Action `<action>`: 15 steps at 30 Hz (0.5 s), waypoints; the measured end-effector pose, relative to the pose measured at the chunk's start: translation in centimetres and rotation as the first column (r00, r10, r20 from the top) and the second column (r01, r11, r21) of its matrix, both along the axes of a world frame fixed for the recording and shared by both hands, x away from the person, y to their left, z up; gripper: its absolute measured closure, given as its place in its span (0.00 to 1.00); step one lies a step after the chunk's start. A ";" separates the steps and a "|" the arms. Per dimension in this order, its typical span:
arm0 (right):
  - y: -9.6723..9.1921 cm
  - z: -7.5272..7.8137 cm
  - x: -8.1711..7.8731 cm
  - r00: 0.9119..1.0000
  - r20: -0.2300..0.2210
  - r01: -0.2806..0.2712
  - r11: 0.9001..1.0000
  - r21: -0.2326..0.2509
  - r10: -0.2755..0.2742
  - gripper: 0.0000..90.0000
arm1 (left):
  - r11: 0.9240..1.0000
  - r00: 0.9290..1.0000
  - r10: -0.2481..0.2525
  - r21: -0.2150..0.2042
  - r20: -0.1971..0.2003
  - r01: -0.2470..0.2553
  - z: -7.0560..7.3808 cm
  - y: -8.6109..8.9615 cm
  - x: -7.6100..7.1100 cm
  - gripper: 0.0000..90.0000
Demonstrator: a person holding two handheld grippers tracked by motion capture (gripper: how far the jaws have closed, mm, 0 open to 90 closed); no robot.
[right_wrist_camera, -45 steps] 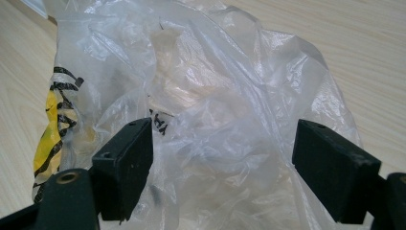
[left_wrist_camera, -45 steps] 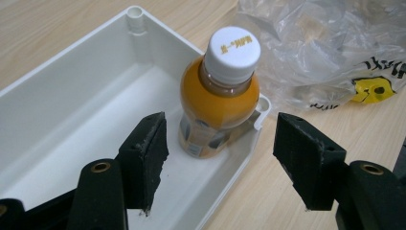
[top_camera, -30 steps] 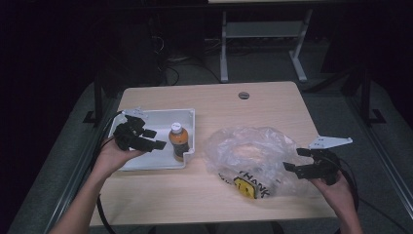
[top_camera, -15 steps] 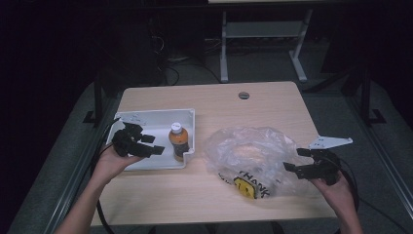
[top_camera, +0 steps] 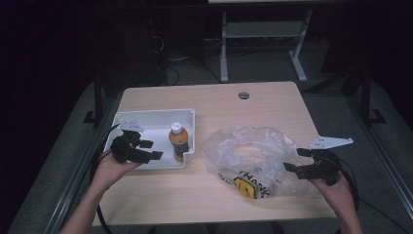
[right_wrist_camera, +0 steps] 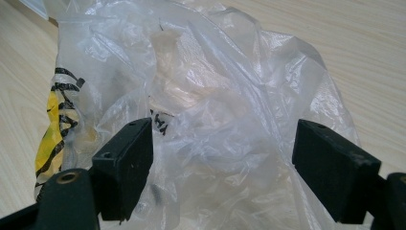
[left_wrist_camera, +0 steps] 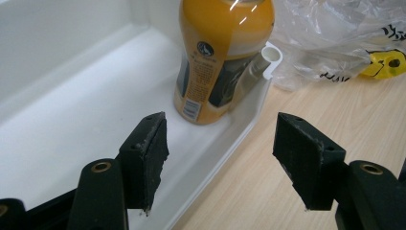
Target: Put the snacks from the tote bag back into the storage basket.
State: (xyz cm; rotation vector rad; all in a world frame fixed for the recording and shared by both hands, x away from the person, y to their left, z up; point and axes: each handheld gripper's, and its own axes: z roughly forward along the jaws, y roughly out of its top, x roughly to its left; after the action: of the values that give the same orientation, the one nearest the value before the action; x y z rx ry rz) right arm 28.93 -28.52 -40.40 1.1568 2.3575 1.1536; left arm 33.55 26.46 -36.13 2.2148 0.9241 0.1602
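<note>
An orange juice bottle (top_camera: 178,141) with a white cap stands upright in the right near corner of a white tray (top_camera: 151,113). My left gripper (top_camera: 152,149) hovers over the tray's near left part, open, pointing at the bottle from a short distance. In the left gripper view the bottle (left_wrist_camera: 222,57) stands ahead of my open left gripper (left_wrist_camera: 220,129), whose jaws straddle the tray's near wall (left_wrist_camera: 230,139) without touching it. A crumpled clear plastic bag (top_camera: 253,151) with yellow and black print lies to the right. My right gripper (top_camera: 293,160) sits at its right edge, open. In the right gripper view the bag (right_wrist_camera: 215,72) bulges between the wide jaws of my right gripper (right_wrist_camera: 222,139).
The light wooden table (top_camera: 204,97) has a round cable hole (top_camera: 244,95) near its far edge. Dark floor and a white metal frame (top_camera: 263,34) lie beyond the table. Black cables trail from both grippers off the near edge.
My left hand has sunk and drawn a little toward the near edge, still open. The right hand, the bag and the bottle have stayed put.
</note>
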 end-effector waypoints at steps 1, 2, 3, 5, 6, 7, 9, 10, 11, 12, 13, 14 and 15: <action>0.0 0.0 0.0 1.000 0.000 0.000 1.000 0.000 0.000 0.24 | 1.000 1.000 0.000 -0.001 0.002 0.000 -0.1 0.0 -0.1 0.40; 0.0 0.0 0.0 1.000 0.001 0.000 1.000 0.000 0.000 0.24 | 1.000 1.000 0.003 -0.006 0.003 -0.003 -0.2 0.0 -0.1 0.40; 0.0 0.0 0.0 1.000 0.001 0.000 1.000 0.001 0.000 0.24 | 1.000 1.000 0.002 -0.005 0.003 -0.002 -0.2 0.1 -0.2 0.40; 0.0 0.0 -0.1 1.000 -0.002 0.001 1.000 0.001 -0.001 0.24 | 1.000 1.000 -0.004 -0.002 0.009 0.004 -0.3 0.2 -0.3 0.40; 0.0 0.0 -0.1 1.000 -0.002 0.001 1.000 0.001 -0.001 0.24 | 1.000 1.000 -0.002 -0.001 0.008 0.002 -0.3 0.2 -0.4 0.40; 0.0 0.0 -0.1 1.000 -0.002 0.001 1.000 0.001 -0.001 0.24 | 1.000 1.000 -0.001 -0.004 0.010 0.002 -0.4 0.2 -0.4 0.40; 0.0 0.0 -0.1 1.000 0.000 0.002 1.000 0.003 -0.002 0.24 | 1.000 1.000 0.004 -0.012 0.009 -0.004 -0.6 0.2 -0.6 0.40; 0.0 0.0 -0.1 1.000 0.000 0.002 1.000 0.003 -0.002 0.24 | 1.000 1.000 0.001 -0.005 0.014 -0.001 -0.6 0.3 -0.7 0.40; -0.1 0.1 -0.2 1.000 0.000 0.004 1.000 0.001 -0.004 0.24 | 1.000 1.000 0.004 -0.013 0.014 -0.003 -0.7 0.4 -0.7 0.40; -0.1 0.1 -0.2 1.000 0.000 0.004 1.000 0.001 -0.004 0.24 | 1.000 1.000 0.000 -0.009 0.012 0.000 -0.8 0.5 -0.8 0.40; -0.1 0.1 -0.2 1.000 0.002 0.005 1.000 0.001 -0.005 0.24 | 1.000 1.000 0.003 -0.009 0.016 -0.003 -0.9 0.5 -0.9 0.40; -0.1 0.1 -0.2 1.000 0.003 0.005 1.000 0.001 -0.005 0.24 | 1.000 1.000 0.001 -0.004 0.017 -0.001 -1.0 0.7 -0.9 0.40; -0.1 0.0 -0.3 1.000 0.001 0.006 1.000 0.000 -0.006 0.24 | 1.000 1.000 0.006 -0.012 0.017 -0.006 -1.2 0.8 -1.0 0.40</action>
State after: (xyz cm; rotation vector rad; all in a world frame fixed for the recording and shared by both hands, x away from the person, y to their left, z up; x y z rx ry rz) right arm 28.68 -28.65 -40.36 1.1623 2.3512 1.1522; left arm 32.55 27.27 -37.34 2.1962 0.9197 0.1759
